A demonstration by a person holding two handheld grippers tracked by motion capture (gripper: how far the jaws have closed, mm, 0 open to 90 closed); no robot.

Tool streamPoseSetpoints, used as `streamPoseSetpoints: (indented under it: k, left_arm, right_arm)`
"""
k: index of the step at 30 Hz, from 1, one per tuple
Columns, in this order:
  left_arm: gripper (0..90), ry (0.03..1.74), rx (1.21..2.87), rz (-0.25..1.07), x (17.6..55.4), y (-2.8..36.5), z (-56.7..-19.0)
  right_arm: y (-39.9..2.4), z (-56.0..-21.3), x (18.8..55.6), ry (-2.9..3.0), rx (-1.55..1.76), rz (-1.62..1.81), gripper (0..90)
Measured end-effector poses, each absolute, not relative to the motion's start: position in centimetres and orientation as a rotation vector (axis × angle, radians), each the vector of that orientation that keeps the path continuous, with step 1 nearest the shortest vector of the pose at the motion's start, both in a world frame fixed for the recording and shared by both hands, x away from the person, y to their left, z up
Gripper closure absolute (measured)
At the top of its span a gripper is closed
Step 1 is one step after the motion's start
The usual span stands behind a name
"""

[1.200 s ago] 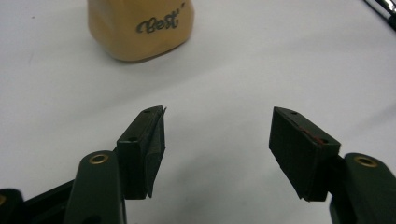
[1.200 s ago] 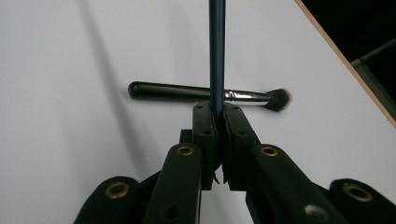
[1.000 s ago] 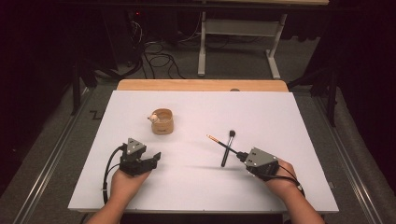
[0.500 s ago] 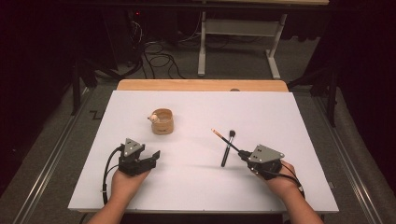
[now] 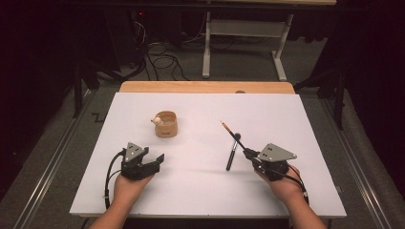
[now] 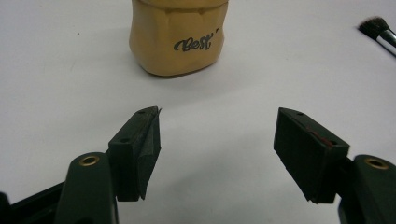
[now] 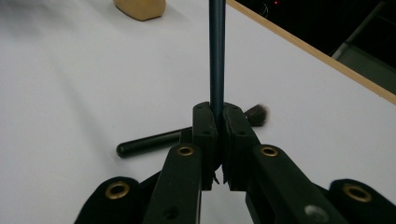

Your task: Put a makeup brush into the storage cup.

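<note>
A tan wooden cup [image 5: 165, 124] with "Best" lettered on its side [image 6: 177, 37] stands left of the table's middle, a small pale thing at its rim. My left gripper [image 5: 156, 161] rests in front of it, open and empty [image 6: 217, 140]. My right gripper [image 5: 248, 153] is shut on a slim dark stick [image 5: 234, 136] with an orange far end, which rises from between its closed jaws [image 7: 217, 56]. A black makeup brush [image 5: 232, 153] lies on the table just beyond that gripper, its bristles to the right [image 7: 257, 114] of the jaws.
A white sheet [image 5: 200, 200] covers the table, with a wooden strip [image 5: 205, 87] along its far edge. Dark floor, cables and a metal frame [image 5: 239, 28] lie beyond. The brush's bristles [image 6: 376, 28] show at the top right of the left gripper view.
The held stick's orange end has swung a little farther away and to the right, with the right gripper shifting slightly that way. The left gripper has kept still.
</note>
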State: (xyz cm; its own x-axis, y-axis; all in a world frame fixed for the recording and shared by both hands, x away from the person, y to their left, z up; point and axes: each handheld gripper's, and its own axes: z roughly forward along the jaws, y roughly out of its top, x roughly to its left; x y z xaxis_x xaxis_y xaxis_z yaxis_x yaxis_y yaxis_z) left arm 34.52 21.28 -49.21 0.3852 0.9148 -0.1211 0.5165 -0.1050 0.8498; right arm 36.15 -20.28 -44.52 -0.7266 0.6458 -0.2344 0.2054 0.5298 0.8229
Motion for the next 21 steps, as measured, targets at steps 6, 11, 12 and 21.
streamPoseSetpoints:
  k: [6,11,12,21]
  left_arm:
    - [30.6,1.261,1.731,0.537,34.4,21.7,-49.1]
    - [28.8,1.240,1.724,0.533,34.4,21.7,-49.0]
    - [28.8,1.235,1.724,0.533,34.3,21.7,-48.9]
    - [27.5,1.199,1.716,0.520,34.2,21.6,-48.7]
  right_arm:
    - [-19.1,-43.7,36.2,2.235,0.697,1.169,87.0]
    - [-18.3,-42.9,36.3,2.216,0.700,1.202,87.1]
    - [-18.3,-42.8,36.4,2.211,0.702,1.209,87.1]
    - [-18.5,-42.8,36.3,2.187,0.751,1.315,87.1]
